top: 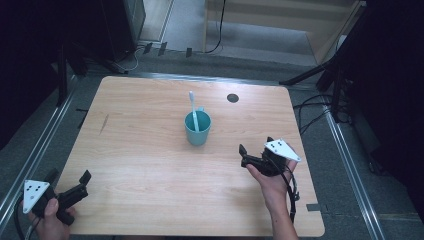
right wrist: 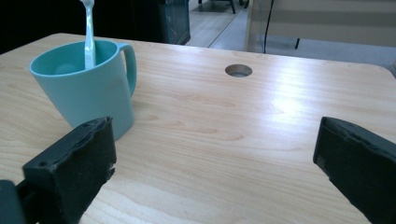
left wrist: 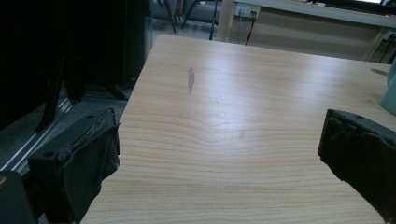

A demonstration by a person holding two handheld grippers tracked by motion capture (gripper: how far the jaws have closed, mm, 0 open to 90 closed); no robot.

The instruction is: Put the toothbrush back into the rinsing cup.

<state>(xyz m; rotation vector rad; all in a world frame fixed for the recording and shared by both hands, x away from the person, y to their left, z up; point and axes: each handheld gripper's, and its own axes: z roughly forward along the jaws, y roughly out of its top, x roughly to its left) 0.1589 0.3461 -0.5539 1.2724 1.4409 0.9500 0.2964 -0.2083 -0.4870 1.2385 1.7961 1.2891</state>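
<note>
A pale wooden desk [top: 150,150] is sitting on a grey floor with dark stands and cables around its edges, and a round cable hole [top: 232,98] is showing near its far edge. A teal mug [top: 197,128] is standing upright just above the middle of the high view, with a white toothbrush [top: 193,110] leaning inside it, head up. The right gripper [top: 256,148] is hovering at the lower right of that frame, near the mug but apart from it, its fingers [right wrist: 74,168] spread wide and gripping nothing; in the right gripper view the mug is sitting at the upper left, just past the left finger. The left gripper [top: 70,176] is resting at the lower left corner of the desk, well apart from the mug, its fingers [left wrist: 79,163] likewise wide apart and empty. The right hand [top: 272,180] is angling its tool up and left toward the mug, and the left hand [top: 50,220] is pointing its tool up and right. If the right gripper goes in for the toothbrush, a finger knocking the rim could well tip the mug, and a loose pinch on the thin handle could let it slip.
</note>
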